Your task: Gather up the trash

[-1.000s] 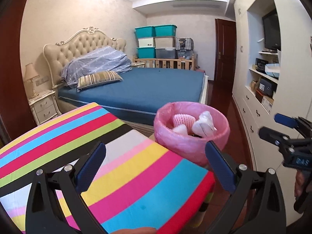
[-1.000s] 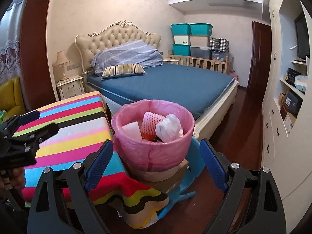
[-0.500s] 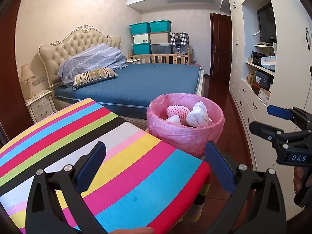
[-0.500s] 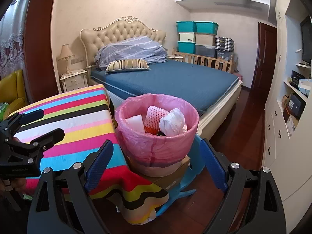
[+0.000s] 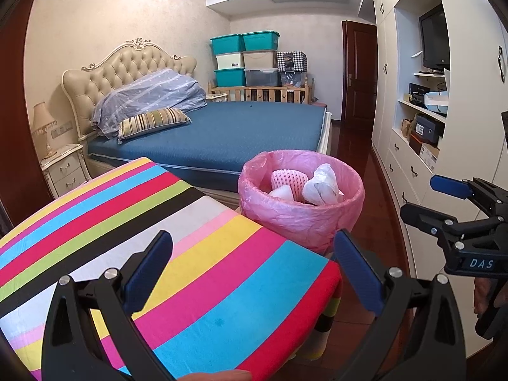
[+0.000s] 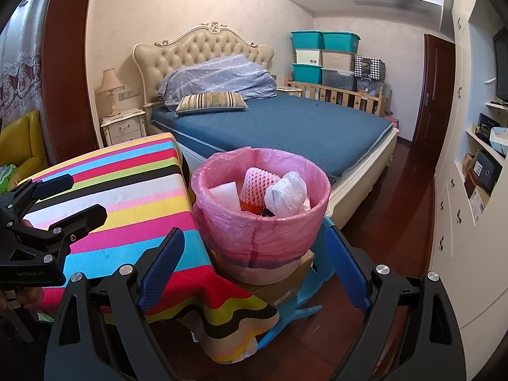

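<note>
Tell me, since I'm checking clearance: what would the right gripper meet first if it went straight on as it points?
Probably the pink-lined bin, centred between the right gripper's open jaws. Depth is unclear, so the cardboard box under it might come first.

Striped cloth (image 5: 165,254) in pink, blue, yellow, red, green, black, lower left. Pink bag (image 6: 260,231) at centre. Blue bed (image 6: 285,127) behind; teal boxes (image 5: 244,43) at upper centre.

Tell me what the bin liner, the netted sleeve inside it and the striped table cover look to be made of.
Bin liner: thin pink plastic film, glossy, crinkled and translucent. Netted sleeve: probably soft foam mesh, matte pink with open diamond holes. Striped table cover: looks like matte woven cloth; its edge drapes in soft folds.
</note>
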The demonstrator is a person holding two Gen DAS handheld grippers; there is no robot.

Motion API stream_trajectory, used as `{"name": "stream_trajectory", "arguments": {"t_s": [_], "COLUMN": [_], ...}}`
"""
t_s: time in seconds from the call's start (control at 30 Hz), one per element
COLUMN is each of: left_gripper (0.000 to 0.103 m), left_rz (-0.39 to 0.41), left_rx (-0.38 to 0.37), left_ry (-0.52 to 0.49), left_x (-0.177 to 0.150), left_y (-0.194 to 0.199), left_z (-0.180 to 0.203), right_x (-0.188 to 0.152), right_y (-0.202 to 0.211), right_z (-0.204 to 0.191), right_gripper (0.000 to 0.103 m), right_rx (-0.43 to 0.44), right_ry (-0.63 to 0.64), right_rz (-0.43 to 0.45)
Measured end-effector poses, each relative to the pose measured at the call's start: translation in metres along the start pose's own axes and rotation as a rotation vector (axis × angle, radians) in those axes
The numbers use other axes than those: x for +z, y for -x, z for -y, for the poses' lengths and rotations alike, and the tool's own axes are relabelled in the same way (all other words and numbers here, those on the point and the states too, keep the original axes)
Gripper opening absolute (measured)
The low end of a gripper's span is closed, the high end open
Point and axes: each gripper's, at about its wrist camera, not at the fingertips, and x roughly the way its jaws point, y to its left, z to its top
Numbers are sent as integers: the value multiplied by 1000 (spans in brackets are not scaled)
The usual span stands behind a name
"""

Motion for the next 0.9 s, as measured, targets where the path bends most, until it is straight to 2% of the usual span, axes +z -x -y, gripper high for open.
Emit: {"name": "stream_trajectory", "arguments": {"t_s": [0.9], "left_gripper": [99], "left_rz": [-10], "left_rx": [-4], "left_ry": [1], "left_x": [-2], "left_y": [-5], "left_z": [1], "right_x": [0], "right_y": [-2], "right_z": [-1], "right_gripper": [84], "right_rx": [6], "right_ry": [3], "right_rz": [-6]}}
